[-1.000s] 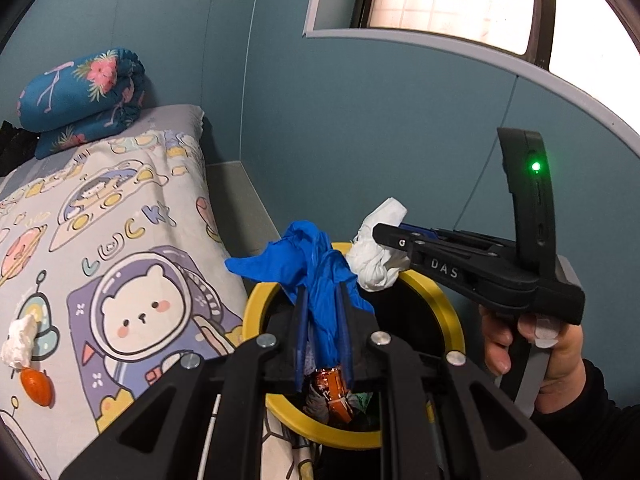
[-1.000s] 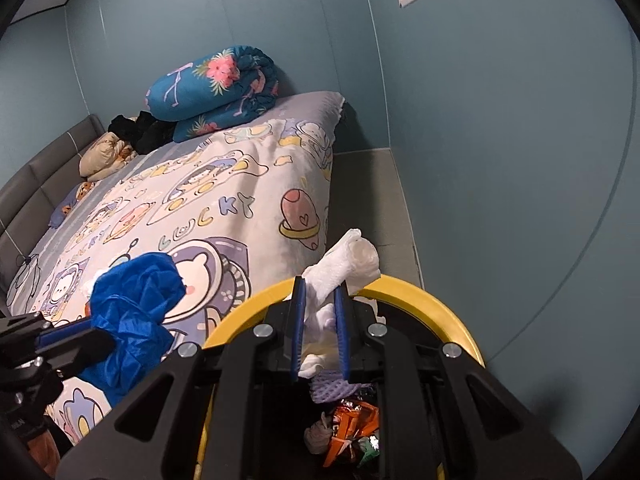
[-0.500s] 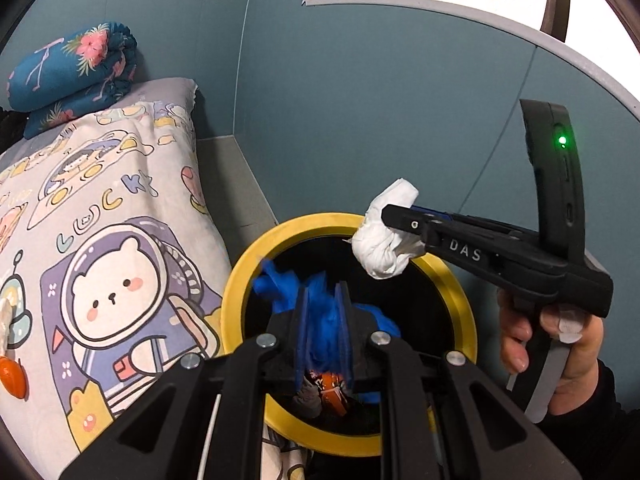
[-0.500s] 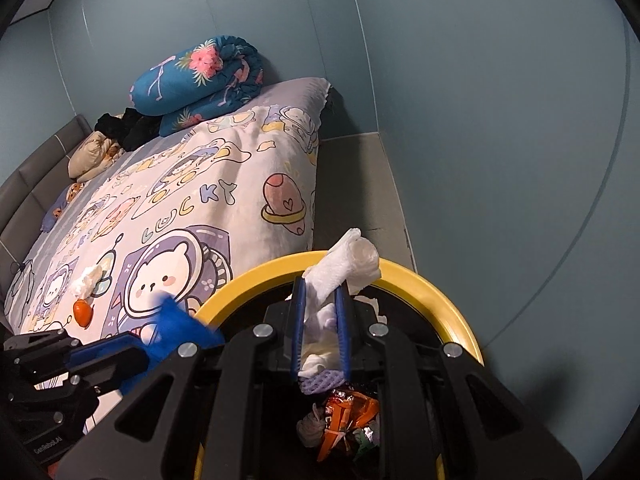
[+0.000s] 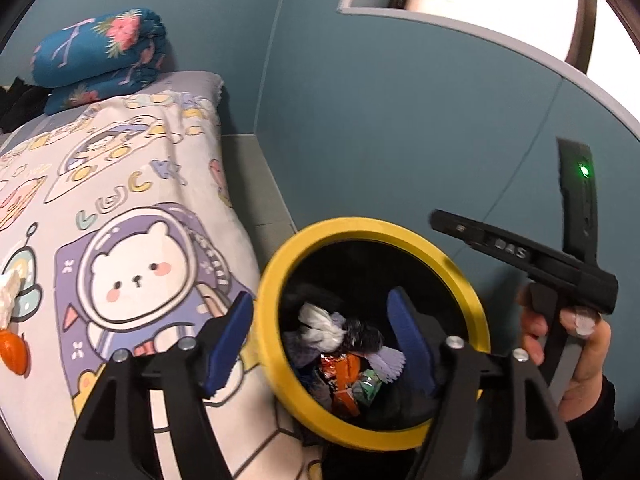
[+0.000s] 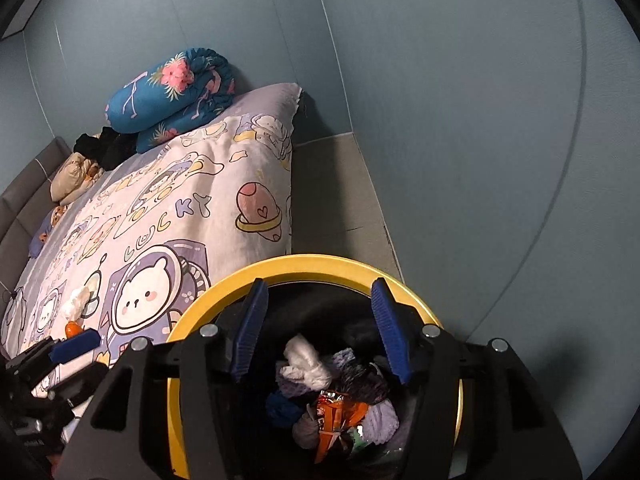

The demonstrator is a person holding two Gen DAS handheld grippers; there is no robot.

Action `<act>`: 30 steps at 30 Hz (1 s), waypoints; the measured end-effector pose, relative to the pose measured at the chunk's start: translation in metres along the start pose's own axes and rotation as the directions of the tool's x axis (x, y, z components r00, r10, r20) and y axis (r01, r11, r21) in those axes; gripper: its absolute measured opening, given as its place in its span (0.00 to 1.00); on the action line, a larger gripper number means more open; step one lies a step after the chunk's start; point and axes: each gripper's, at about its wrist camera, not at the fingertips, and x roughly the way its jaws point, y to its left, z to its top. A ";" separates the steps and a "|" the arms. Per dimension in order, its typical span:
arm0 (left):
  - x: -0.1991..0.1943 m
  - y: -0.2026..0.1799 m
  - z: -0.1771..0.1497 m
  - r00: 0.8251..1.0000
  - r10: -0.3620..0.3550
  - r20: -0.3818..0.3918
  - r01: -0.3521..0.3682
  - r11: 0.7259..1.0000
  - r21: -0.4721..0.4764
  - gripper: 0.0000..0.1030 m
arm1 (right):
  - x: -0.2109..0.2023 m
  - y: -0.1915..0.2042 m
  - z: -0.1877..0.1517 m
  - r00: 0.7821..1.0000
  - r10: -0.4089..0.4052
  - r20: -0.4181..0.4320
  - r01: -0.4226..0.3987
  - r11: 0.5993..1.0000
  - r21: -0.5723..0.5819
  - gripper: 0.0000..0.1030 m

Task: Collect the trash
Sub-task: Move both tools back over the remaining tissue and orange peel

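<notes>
Yellow-rimmed bin (image 6: 320, 266) is noted beside the bed, white tissue (image 6: 304, 364) lying inside; left gripper (image 5: 320, 340) and right gripper (image 6: 316, 328) are opening empty over it, so the drop is judged made, and tissue (image 5: 9, 292) and orange scrap (image 5: 14, 354) on the quilt (image 5: 120, 184) remain.

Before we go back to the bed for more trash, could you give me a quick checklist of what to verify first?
1. Left gripper empty, jaws opening: ok.
2. Right gripper empty, jaws opening: ok.
3. White tissue landed inside the yellow-rimmed bin: ok.
4. Blue bag inside the bin: a blue scrap shows there; cannot tell if it is all in.
5. Trash left on the bedspread: crumpled tissue and an orange item remain: not ok.
6. Bin upright beside the bed: ok.
</notes>
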 end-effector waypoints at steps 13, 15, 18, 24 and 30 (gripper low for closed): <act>-0.040 0.066 0.008 0.990 0.120 0.080 -0.110 0.987 -0.114 0.84 | -0.029 0.037 0.002 0.990 0.096 0.107 -0.090 0.994 -0.058 0.74; -0.048 0.083 0.009 0.985 0.149 0.086 -0.136 0.981 -0.135 0.84 | -0.031 0.049 0.002 0.985 0.128 0.118 -0.119 0.990 -0.081 0.79; -0.060 0.114 0.007 0.973 0.212 0.088 -0.195 0.967 -0.167 0.84 | -0.034 0.072 0.000 0.975 0.183 0.130 -0.166 0.977 -0.131 0.84; -0.081 0.173 0.002 0.948 0.310 0.075 -0.285 0.929 -0.235 0.84 | -0.033 0.123 -0.005 0.949 0.292 0.118 -0.260 0.937 -0.233 0.90; -0.095 0.229 -0.011 0.920 0.389 0.044 -0.361 0.886 -0.291 0.84 | -0.025 0.183 -0.016 0.920 0.376 0.114 -0.323 0.888 -0.328 0.92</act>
